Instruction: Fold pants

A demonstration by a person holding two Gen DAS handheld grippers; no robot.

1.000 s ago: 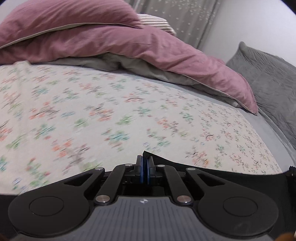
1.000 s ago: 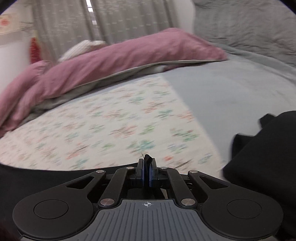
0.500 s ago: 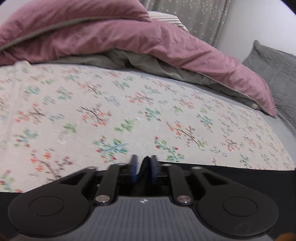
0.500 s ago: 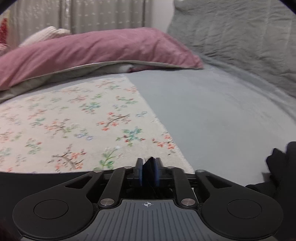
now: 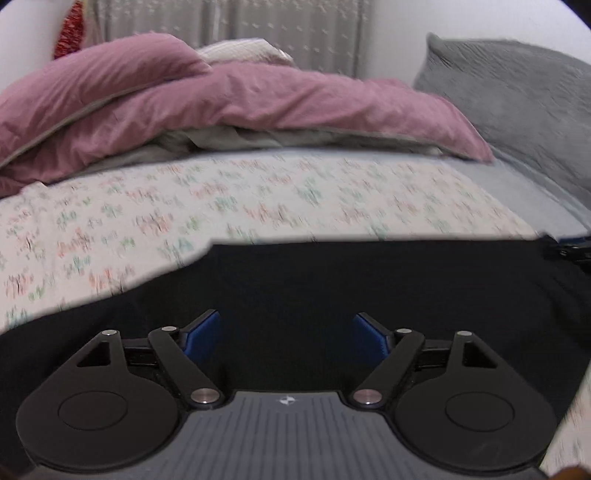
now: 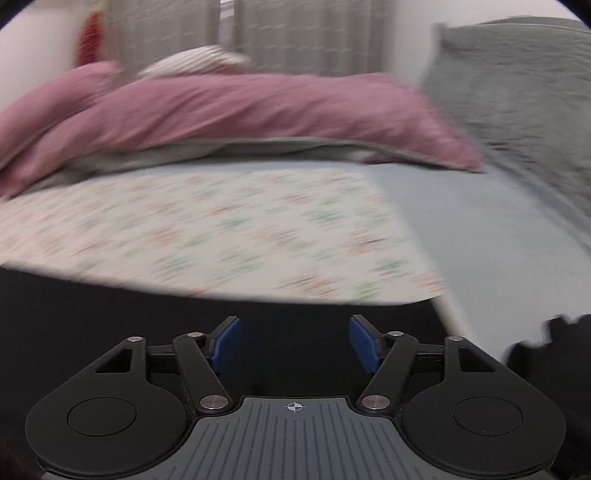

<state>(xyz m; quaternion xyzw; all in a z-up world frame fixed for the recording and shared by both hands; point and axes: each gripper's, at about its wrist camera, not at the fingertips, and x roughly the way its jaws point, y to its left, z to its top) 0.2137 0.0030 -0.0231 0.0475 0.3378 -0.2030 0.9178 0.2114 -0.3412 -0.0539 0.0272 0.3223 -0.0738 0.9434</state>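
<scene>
Both sets of jaws stand wide apart and hold nothing. The left gripper (image 5: 286, 334) hovers low over the black pants (image 5: 332, 280), its blue pads (image 5: 201, 334) spread well clear of the cloth between them; the right gripper (image 6: 294, 341) does the same over its own stretch of the pants (image 6: 184, 321). The garment lies flat on the bed, along the near edge of a floral sheet (image 5: 258, 206), one long straight edge running across both views. That even line, with both tools open above it, suggests a fold laid down and let go, though how many folds are left cannot be judged from here.

In the left view the other gripper's tip (image 5: 570, 249) shows at the right end of the pants, so the two tools work opposite ends of the same edge. Past the right gripper, a second dark bundle of cloth (image 6: 550, 347) sits just off the sheet on the grey bedcover (image 6: 498, 229); whether it belongs to the pants is unclear.

Further out, a heaped pink duvet (image 5: 258, 107) lies across the far side of the bed, a striped pillow (image 5: 240, 50) behind it and a grey quilted cushion (image 5: 517, 85) to the right, with curtains (image 6: 306, 33) beyond. All sit well apart from the pants, leaving the sheet ahead free for another fold. Both views are blurred by motion.
</scene>
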